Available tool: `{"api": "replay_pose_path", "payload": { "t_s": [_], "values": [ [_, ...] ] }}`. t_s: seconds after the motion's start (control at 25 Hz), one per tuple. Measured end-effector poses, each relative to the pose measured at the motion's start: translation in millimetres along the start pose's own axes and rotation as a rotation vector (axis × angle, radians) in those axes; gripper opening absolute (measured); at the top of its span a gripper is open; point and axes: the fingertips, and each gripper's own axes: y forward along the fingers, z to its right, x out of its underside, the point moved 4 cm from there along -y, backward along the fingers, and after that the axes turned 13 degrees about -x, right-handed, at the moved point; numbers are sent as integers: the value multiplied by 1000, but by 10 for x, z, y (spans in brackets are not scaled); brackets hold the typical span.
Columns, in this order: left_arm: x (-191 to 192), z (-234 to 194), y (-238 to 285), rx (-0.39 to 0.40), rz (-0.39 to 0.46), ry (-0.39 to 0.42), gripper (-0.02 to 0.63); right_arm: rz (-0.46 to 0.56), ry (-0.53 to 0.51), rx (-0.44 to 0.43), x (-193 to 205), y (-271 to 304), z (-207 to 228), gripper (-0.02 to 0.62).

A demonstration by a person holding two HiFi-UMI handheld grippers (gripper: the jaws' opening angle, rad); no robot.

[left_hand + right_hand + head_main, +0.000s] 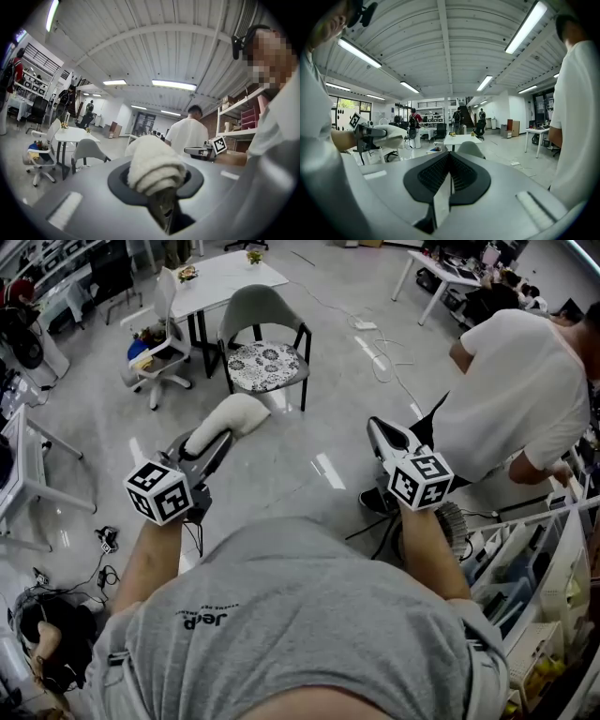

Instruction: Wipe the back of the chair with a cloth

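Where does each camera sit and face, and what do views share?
Head view: on the head, facing steeply down at floor and chair; both forearms, left gripper, right gripper show.
Left gripper view: along jaws shut on the cloth, toward the chair.
Right gripper view: along closed, empty jaws, toward the chair.
All share the chair.

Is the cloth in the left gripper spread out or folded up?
Folded up: the white cloth sits as a thick rolled wad clamped in the left gripper, its stacked layers visible at the near end.
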Motion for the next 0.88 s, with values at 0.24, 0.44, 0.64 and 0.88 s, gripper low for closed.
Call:
{"api": "replay_pose_path", "payload": {
  "t_s": [0.24,0.44,0.64,0.88],
  "values": [
    [4,-12,241,5,-34,5,144,7,23,-6,45,88,224,3],
    [-38,-317,565,32,-43,0,144,-7,32,15,47,417,408,3],
    [-138,-881,1237,122,-52,-16,144,-25,25,98,-67,943,719,3],
    [-530,-1707,2223,256,-79,-3,144,-17,34,212,-458,1823,1143,3]
  ]
}}
